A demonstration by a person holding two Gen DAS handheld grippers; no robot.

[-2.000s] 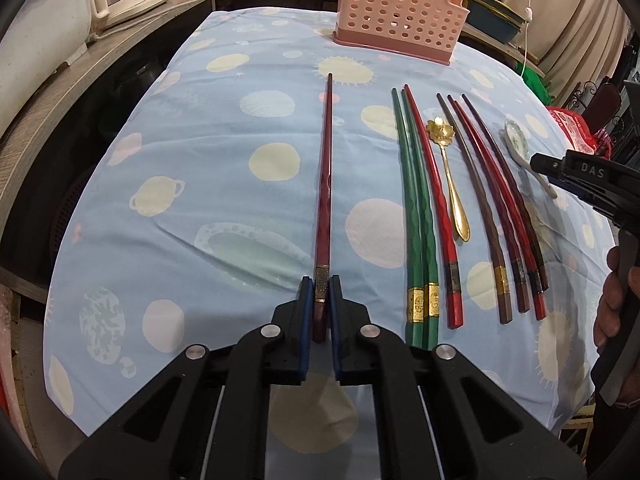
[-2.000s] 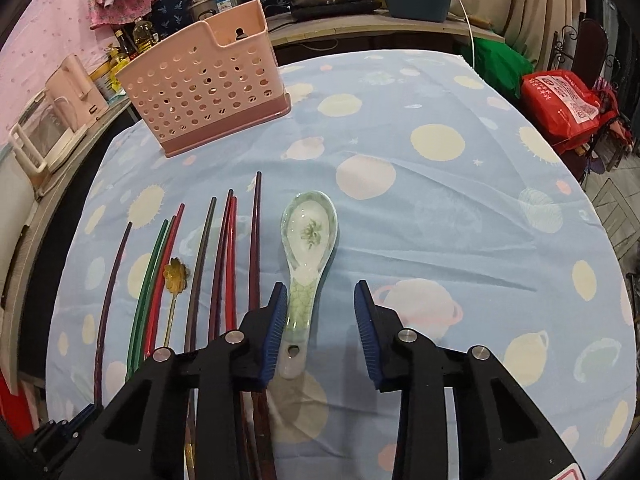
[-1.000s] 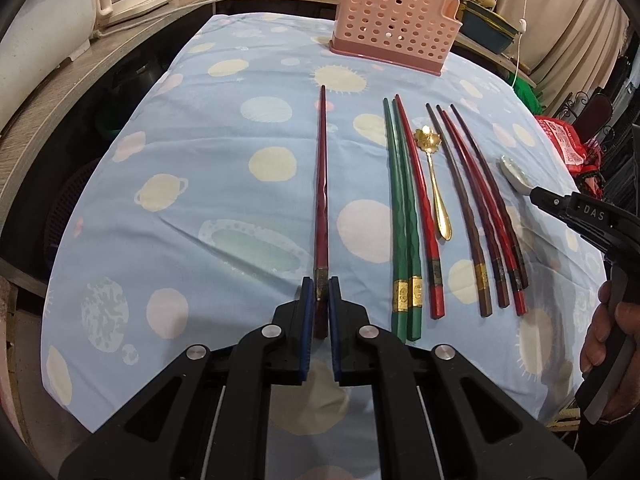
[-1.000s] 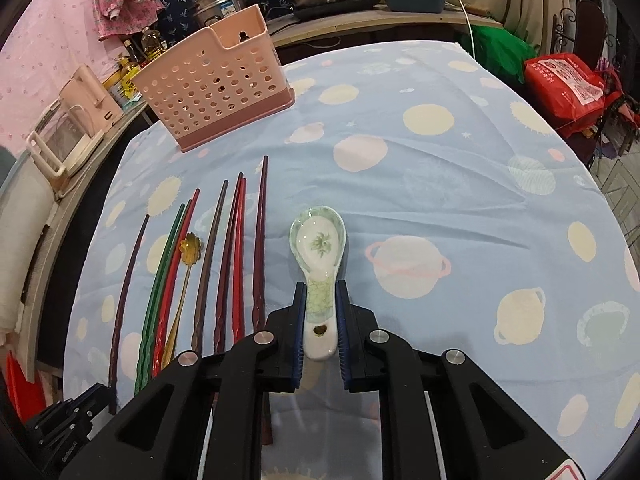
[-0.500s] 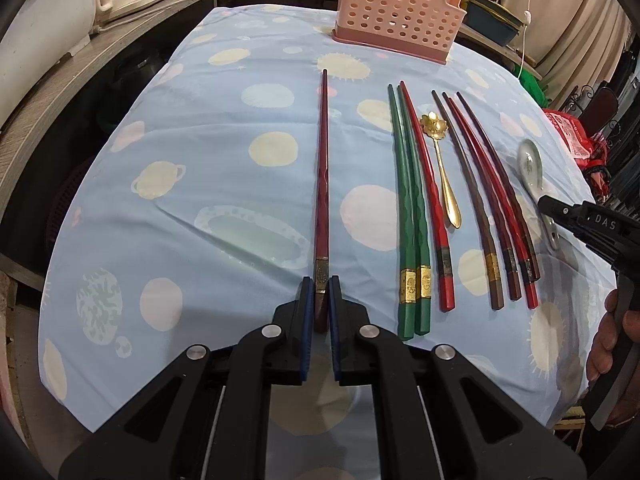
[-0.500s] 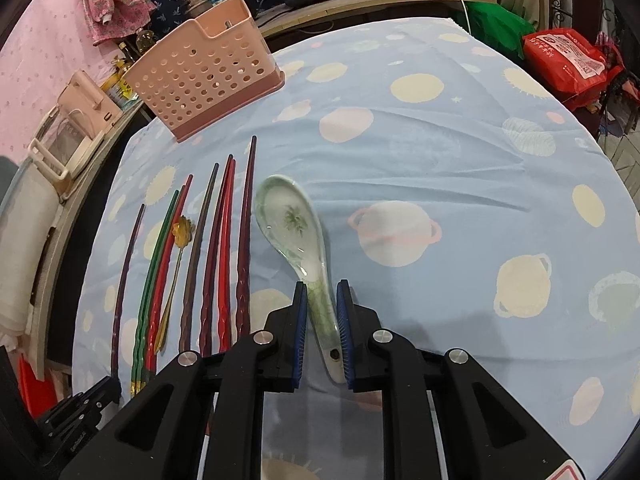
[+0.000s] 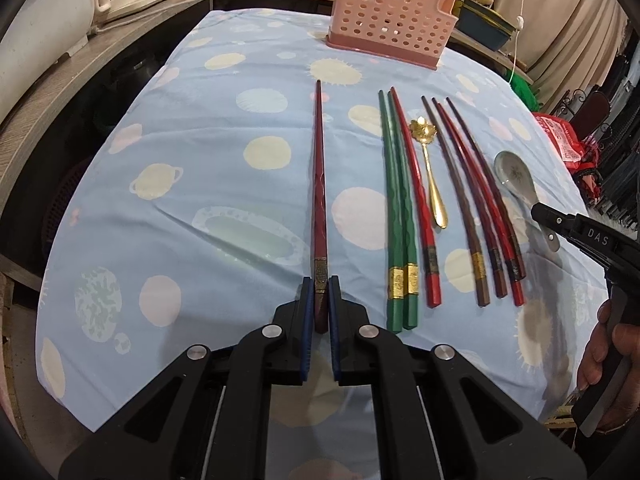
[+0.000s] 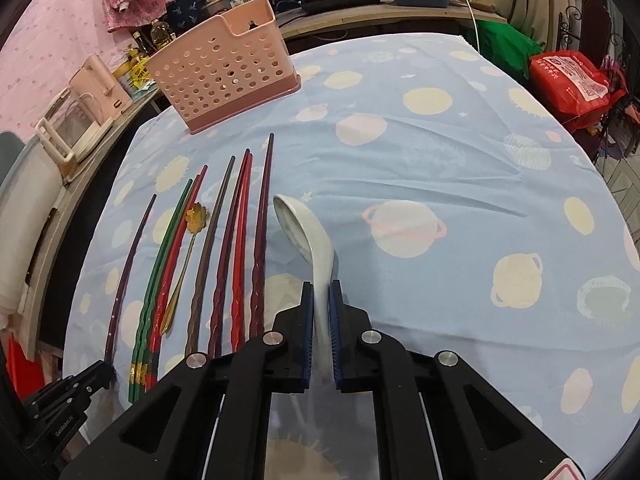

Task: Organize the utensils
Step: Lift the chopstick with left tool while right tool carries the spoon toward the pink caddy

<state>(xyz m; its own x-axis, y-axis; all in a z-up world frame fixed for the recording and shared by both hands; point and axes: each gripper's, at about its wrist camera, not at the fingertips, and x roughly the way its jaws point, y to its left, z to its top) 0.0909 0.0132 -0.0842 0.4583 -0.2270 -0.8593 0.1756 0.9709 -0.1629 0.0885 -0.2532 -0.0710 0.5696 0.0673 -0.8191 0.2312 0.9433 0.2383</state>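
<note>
Tightening on the ceramic soup spoon (image 8: 308,240), the right gripper (image 8: 320,312) has just been closing its jaws further, with the spoon's handle pinched between the blue pads; compared with half a second ago the spoon has rolled onto its edge, bowl now tilted sideways and apparently raised off the planet-print tablecloth (image 8: 440,168) rather than lying flat. That suggests the spoon is secured and ready to be carried off. The left gripper (image 7: 320,304) is clenched on the butt end of a dark red chopstick (image 7: 319,184), which lies straight on the cloth just as it did a second ago, so that piece looks gripped but not yet lifted. Between the two tools lies the rest of the row: a pair of green chopsticks (image 7: 396,216) with a red one touching them, a gold flower-shaped spoon (image 7: 430,176) just beside, then a brown chopstick and three reddish ones close together, all pointing away. Farther off, near the far edge of the table, stands the pink perforated utensil holder (image 8: 224,76), empty as far as can be seen and the likely destination. Nothing sits between the row and the holder; the main risk is the tilted spoon slipping, or the long chopstick swinging into its neighbours. A kettle (image 8: 80,120) and pots crowd the counter beyond.
</note>
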